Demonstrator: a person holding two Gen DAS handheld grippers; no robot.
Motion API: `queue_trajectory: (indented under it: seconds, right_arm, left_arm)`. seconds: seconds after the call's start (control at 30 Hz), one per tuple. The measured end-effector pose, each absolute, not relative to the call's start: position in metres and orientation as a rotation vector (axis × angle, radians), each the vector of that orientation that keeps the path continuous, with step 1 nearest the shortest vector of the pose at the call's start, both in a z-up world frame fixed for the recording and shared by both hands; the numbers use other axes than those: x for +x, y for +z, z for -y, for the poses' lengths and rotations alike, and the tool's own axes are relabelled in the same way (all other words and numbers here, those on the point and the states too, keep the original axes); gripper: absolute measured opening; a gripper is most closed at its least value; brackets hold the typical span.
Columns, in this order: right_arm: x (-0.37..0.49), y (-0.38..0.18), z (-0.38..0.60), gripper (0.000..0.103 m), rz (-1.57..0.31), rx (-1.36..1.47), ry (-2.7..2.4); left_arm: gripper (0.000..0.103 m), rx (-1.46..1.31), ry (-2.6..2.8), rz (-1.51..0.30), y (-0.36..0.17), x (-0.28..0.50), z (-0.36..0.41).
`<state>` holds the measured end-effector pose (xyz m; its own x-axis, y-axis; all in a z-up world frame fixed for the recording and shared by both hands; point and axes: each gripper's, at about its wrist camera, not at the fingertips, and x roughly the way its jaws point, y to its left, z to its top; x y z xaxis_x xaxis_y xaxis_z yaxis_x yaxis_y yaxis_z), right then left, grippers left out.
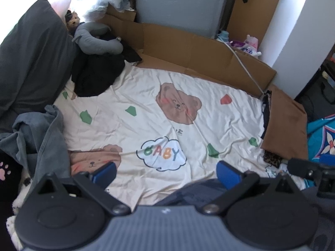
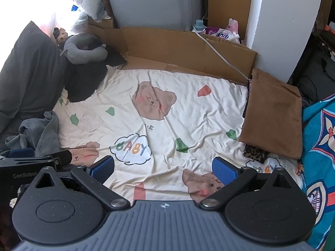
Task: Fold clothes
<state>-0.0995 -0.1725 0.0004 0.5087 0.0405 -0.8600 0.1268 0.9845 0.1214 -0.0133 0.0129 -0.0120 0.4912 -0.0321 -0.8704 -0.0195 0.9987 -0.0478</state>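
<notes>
A cream bed sheet with brown bears and a "BABY" cloud (image 1: 163, 154) (image 2: 130, 148) covers the bed. A crumpled grey garment (image 1: 39, 129) (image 2: 37, 133) lies at its left edge. A black garment (image 1: 94, 75) (image 2: 83, 81) is heaped at the back left. A folded brown cloth (image 2: 272, 115) (image 1: 282, 123) lies at the right, over a leopard-print piece (image 2: 255, 153). My left gripper (image 1: 165, 171) is open and empty above the sheet, with dark blue fabric (image 1: 199, 192) under its right finger. My right gripper (image 2: 164, 168) is open and empty above the sheet.
A dark grey pillow (image 1: 27, 62) and a grey neck pillow (image 1: 94, 41) lie at the back left. Flattened cardboard (image 1: 188, 50) lines the back, crossed by a white cable (image 1: 245, 67). A blue patterned quilt (image 2: 320, 146) is at the right.
</notes>
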Motion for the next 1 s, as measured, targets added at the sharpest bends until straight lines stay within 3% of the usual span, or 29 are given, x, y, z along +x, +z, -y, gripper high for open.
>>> queue_trajectory:
  seconds: [1.0]
  right_arm:
    - [-0.0995,0.0002,0.1715,0.102,-1.014,0.218,-0.015]
  left_arm:
    - [0.102,-0.090,-0.030,-1.046,-0.0089,-0.0135,-0.0154]
